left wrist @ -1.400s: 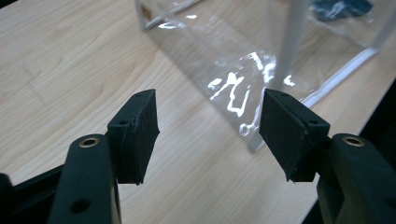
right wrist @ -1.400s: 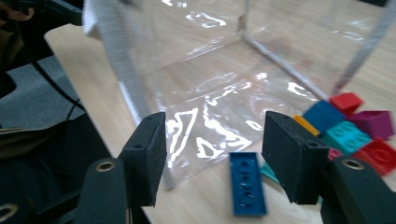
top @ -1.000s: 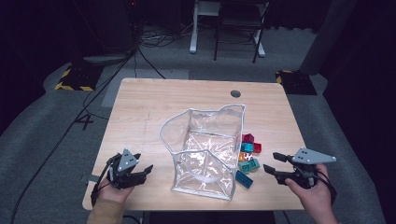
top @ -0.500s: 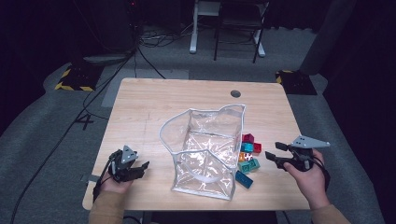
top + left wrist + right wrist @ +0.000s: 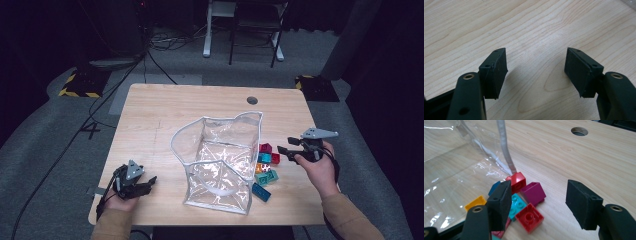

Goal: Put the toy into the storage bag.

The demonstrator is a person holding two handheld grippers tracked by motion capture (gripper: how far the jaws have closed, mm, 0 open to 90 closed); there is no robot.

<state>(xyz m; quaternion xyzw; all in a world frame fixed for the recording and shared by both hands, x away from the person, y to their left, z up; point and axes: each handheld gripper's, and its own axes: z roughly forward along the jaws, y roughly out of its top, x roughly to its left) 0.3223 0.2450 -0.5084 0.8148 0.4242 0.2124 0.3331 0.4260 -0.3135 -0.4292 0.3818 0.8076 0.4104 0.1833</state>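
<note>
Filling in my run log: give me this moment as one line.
right gripper: open, empty, nearing toy bricks | left gripper: open, empty, over bare table | clear bag: open, beside bricks

Wood, clear film and shiny plastic

The worktop (image 5: 165, 115) is pale matt wood grain; the bag (image 5: 220, 160) is glossy, crinkled clear plastic; the toy bricks (image 5: 524, 202) are smooth shiny plastic; the fingers (image 5: 584, 205) carry matt black pads.

Dim lab or studio, wooden table (image 5: 165, 110) on grey carpet (image 5: 60, 135), floor cables (image 5: 150, 55), hazard-striped stand feet (image 5: 77, 82)
</note>
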